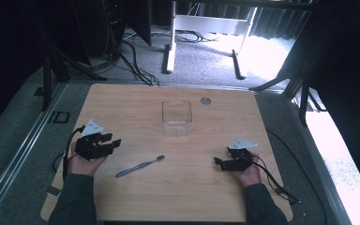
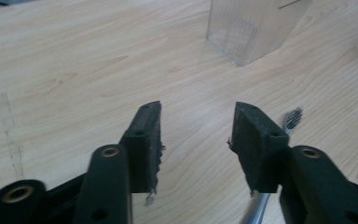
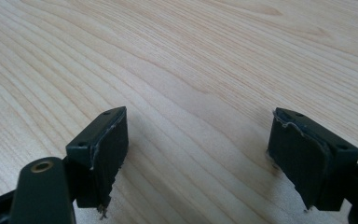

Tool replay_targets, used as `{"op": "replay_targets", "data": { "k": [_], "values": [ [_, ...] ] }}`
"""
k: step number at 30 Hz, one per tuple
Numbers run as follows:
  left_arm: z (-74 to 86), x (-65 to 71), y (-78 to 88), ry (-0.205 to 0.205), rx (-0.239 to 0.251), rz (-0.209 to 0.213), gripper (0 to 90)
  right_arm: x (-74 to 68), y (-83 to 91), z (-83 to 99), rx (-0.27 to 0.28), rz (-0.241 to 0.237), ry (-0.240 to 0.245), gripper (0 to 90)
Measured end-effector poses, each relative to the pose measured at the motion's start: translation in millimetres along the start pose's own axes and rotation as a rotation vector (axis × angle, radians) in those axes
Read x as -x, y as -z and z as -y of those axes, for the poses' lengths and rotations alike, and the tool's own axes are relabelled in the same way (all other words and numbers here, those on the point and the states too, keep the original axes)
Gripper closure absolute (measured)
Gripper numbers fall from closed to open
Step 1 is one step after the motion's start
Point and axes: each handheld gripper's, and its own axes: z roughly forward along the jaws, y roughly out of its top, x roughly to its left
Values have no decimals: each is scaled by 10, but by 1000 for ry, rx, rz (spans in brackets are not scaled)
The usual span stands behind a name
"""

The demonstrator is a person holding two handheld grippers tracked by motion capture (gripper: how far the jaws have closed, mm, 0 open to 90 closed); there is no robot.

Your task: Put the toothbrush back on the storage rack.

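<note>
Wooden table in pale grain, carrying few things. Blue-grey toothbrush lying flat near the middle, slightly to the left, bristle head pointing to the far right and handle end to the near left. Clear plastic container standing upright farther back, near the centre, well apart from the toothbrush. Small round grey cap set into the table surface near the far edge, right of the container.

Left hand-held gripper resting at the left side, just beside the toothbrush handle but not touching it; jaws wide apart, nothing between them. Seen from the left gripper view: left hand-held gripper open over bare wood, toothbrush showing just past the right jaw, container farther ahead, nothing lying between.

Right hand-held gripper at the right side, well apart from the toothbrush, jaws pointing to the left. Seen from the right gripper view: right hand-held gripper also spread wide, holding nothing, bare wood in between.

Beyond the far edge: grey floor, black cables, white table legs.
</note>
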Motion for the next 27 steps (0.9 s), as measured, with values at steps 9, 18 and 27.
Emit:
{"op": "replay_targets", "data": {
  "k": [9, 18, 27],
  "values": [
    [-148, 101, 15, -44, -8, 10, 547, -3, 1, 1, 0, -1, -2, 197],
    [-258, 200, -38, -77, -31, 32, 549, -3, 2, 3, 0, -2, -1, 196],
    [-325, 256, -53, -86, -34, 32, 549, -3, 2, 3, 0, -2, -2, 196]
  ]
}}
